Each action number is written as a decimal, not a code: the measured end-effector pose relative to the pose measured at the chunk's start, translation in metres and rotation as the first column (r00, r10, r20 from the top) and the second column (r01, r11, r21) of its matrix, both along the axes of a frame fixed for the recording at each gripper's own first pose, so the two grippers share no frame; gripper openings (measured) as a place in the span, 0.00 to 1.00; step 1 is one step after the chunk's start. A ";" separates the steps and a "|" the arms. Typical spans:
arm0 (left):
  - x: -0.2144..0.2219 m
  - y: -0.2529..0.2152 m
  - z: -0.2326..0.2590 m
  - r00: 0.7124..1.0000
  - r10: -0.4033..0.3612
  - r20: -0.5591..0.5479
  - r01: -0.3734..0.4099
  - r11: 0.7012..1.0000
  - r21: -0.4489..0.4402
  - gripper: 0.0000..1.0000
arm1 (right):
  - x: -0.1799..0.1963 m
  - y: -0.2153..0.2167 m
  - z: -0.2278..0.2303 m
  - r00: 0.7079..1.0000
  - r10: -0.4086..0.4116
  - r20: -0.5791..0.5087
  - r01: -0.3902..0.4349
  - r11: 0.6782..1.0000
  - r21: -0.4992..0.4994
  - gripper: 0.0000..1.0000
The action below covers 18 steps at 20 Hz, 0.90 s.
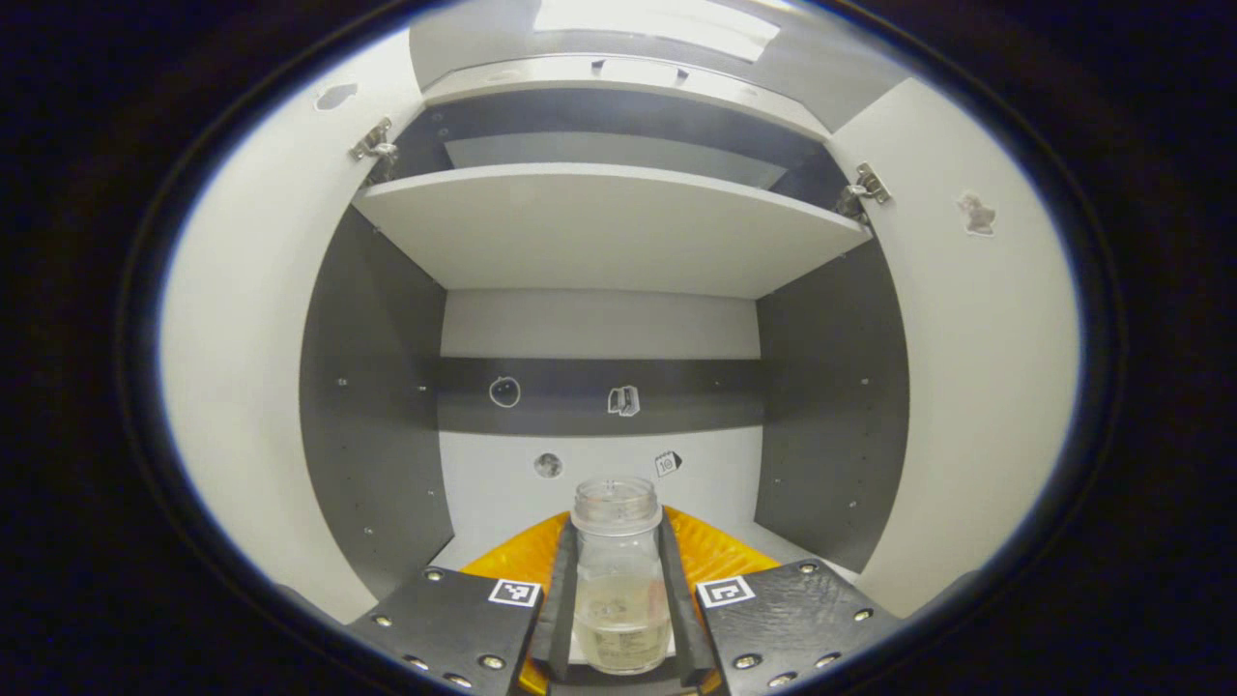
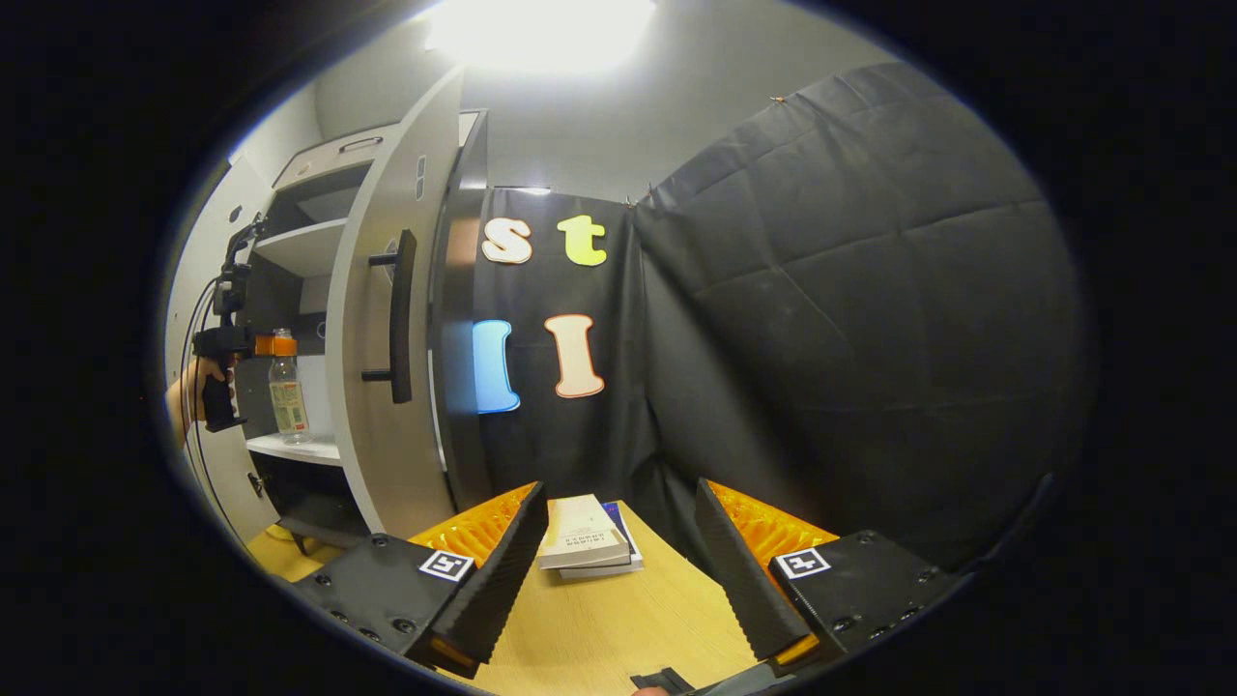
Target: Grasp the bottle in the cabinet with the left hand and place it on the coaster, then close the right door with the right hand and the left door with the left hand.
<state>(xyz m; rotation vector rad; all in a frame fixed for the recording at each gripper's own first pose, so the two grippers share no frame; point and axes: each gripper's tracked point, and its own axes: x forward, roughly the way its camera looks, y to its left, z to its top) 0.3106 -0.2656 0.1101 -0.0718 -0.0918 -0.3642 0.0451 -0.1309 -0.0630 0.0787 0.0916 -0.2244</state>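
Note:
A clear bottle (image 1: 618,580) with some pale liquid stands upright inside the open cabinet. My left gripper (image 1: 618,541) is shut on it, one black finger pressing each side. In the right gripper view the same bottle (image 2: 288,391) stands on the cabinet's lower shelf (image 2: 290,447), and the left gripper (image 2: 273,345) grips it near the neck, held by a hand (image 2: 184,396). Both cabinet doors are open: the left door (image 1: 251,338) and the right door (image 1: 976,387). The right door (image 2: 372,387) has a black bar handle (image 2: 401,317). My right gripper (image 2: 618,570) is open above the wooden table (image 2: 599,628).
An upper shelf (image 1: 609,227) spans the cabinet above the bottle. Two stacked books (image 2: 588,543) lie on the table by the black cloth wall, just beyond my right gripper's fingers. The open right door's edge stands close on the left of those books.

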 end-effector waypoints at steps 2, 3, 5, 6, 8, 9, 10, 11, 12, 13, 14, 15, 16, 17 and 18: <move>-0.016 0.000 -0.003 1.000 0.001 -0.003 -0.001 1.000 -0.004 0.44 | -0.003 0.000 -0.002 1.000 0.019 -0.003 -0.019 1.000 0.006 0.97; -0.023 0.000 -0.004 1.000 0.000 -0.004 0.000 1.000 -0.007 0.44 | -0.004 -0.001 -0.003 1.000 0.029 -0.006 -0.029 1.000 0.007 0.97; -0.034 0.002 -0.007 1.000 0.002 -0.004 -0.002 1.000 -0.007 0.44 | -0.010 -0.003 -0.004 0.999 0.052 -0.010 -0.052 0.999 0.003 0.98; -0.041 0.001 -0.011 1.000 0.007 0.002 -0.007 1.000 -0.005 0.44 | -0.011 -0.003 -0.004 0.998 0.063 -0.011 -0.063 0.998 -0.002 0.98; -0.055 0.001 -0.017 1.000 0.010 -0.001 -0.010 1.000 -0.002 0.43 | -0.014 -0.004 -0.004 0.996 0.083 -0.014 -0.083 0.996 -0.009 0.97; -0.062 0.002 -0.021 1.000 0.014 -0.004 -0.014 1.000 -0.008 0.43 | -0.016 -0.005 -0.004 0.996 0.092 -0.014 -0.092 0.996 -0.009 0.97; -0.069 0.004 -0.024 1.000 0.016 -0.009 -0.016 1.000 -0.018 0.44 | -0.017 -0.005 -0.004 0.995 0.100 -0.013 -0.100 0.995 -0.006 0.98; -0.074 0.006 -0.028 1.000 0.025 -0.012 -0.025 0.999 -0.024 0.44 | -0.018 -0.004 -0.005 0.994 0.110 -0.014 -0.110 0.994 -0.004 0.98; -0.079 0.008 -0.033 0.999 0.032 -0.014 -0.032 0.999 -0.025 0.44 | -0.020 -0.004 -0.006 0.993 0.120 -0.017 -0.120 0.993 -0.004 0.98; -0.085 0.009 -0.035 0.999 0.038 -0.012 -0.038 0.999 -0.022 0.44 | -0.021 -0.003 -0.008 0.991 0.133 -0.019 -0.133 0.991 -0.006 0.98; -0.092 0.010 -0.038 0.999 0.040 -0.005 -0.040 0.999 -0.022 0.44 | -0.023 -0.001 -0.010 0.990 0.142 -0.023 -0.142 0.990 -0.011 0.97; -0.099 0.010 -0.040 0.999 0.040 0.001 -0.040 0.999 -0.026 0.44 | -0.026 -0.001 -0.013 0.988 0.150 -0.027 -0.150 0.989 -0.013 0.97; -0.107 0.011 -0.044 0.999 0.039 0.006 -0.038 0.999 -0.030 0.44 | -0.028 0.001 -0.014 0.987 0.157 -0.028 -0.158 0.987 -0.013 0.98; -0.114 0.014 -0.047 0.999 0.042 0.009 -0.041 0.999 -0.034 0.44 | -0.030 0.003 -0.016 0.986 0.163 -0.027 -0.164 0.986 -0.011 0.97; -0.119 0.016 -0.053 0.999 0.045 0.007 -0.045 0.998 -0.039 0.44 | -0.033 0.005 -0.017 0.985 0.169 -0.030 -0.170 0.985 -0.006 0.98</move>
